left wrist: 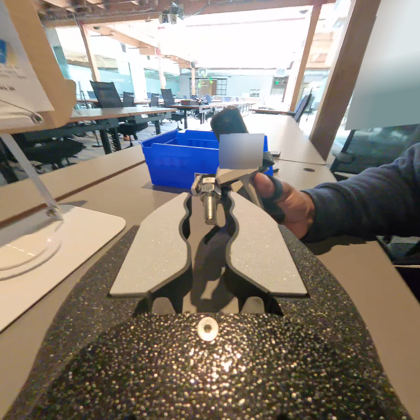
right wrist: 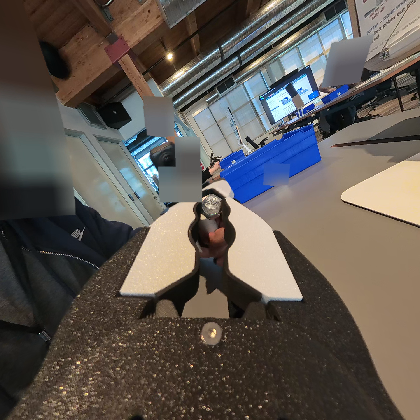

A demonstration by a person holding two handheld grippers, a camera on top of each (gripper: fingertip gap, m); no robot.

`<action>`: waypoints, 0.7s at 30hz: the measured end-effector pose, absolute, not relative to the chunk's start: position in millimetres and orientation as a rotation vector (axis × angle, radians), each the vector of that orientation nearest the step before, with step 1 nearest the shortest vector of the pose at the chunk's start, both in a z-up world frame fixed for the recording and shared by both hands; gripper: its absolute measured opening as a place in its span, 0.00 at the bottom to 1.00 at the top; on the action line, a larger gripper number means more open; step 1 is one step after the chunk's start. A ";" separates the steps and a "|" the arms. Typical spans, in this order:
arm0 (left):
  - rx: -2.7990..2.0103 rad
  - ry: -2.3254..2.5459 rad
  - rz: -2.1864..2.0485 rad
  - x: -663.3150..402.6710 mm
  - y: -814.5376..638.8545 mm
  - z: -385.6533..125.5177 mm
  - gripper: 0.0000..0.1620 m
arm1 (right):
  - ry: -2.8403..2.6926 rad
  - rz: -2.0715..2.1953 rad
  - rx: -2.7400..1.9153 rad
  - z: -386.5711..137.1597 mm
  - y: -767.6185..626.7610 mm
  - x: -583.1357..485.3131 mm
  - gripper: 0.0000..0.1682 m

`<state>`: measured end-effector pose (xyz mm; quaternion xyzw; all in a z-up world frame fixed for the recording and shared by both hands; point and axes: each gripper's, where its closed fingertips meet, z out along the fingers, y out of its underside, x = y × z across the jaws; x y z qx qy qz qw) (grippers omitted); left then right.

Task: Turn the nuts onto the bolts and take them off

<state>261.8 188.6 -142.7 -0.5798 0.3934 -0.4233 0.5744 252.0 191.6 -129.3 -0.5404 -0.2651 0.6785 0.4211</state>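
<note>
Grey desk [left wrist: 118,188] | one bolt [left wrist: 210,208], one nut [left wrist: 207,187] | right gripper [right wrist: 211,210] clamps bolt | left gripper [left wrist: 210,205] parted

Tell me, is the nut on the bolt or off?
On. The nut sits threaded up the bolt near its head, bare thread sticking out below it.

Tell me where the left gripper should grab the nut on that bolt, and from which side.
Grip the nut across two opposite flats, coming in from the bolt's free threaded end, which points toward the left gripper. The right gripper holds the hex head, so that end is blocked; the open fingers already straddle the shank.
</note>
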 end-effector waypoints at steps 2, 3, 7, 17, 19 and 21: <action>-1.381 0.890 -1.054 262.3 188.8 -142.3 0.15 | -0.666 1.698 -1.356 -129.6 191.5 251.7 0.10; -1.393 0.880 -1.077 262.6 188.9 -142.8 0.12 | -0.667 1.696 -1.358 -129.8 191.5 251.5 0.10; -1.381 0.912 -0.999 262.5 189.3 -143.8 0.12 | -0.667 1.693 -1.363 -130.4 191.8 251.0 0.10; -0.943 1.202 0.056 262.9 189.5 -142.2 0.20 | -0.665 1.692 -1.365 -130.7 191.8 251.0 0.10; -1.000 1.147 -0.085 262.5 189.1 -138.6 0.24 | -0.659 1.695 -1.363 -130.2 192.4 251.9 0.10; -1.074 1.076 -0.248 258.6 192.2 -134.6 0.26 | -0.648 1.700 -1.360 -129.7 193.4 253.1 0.10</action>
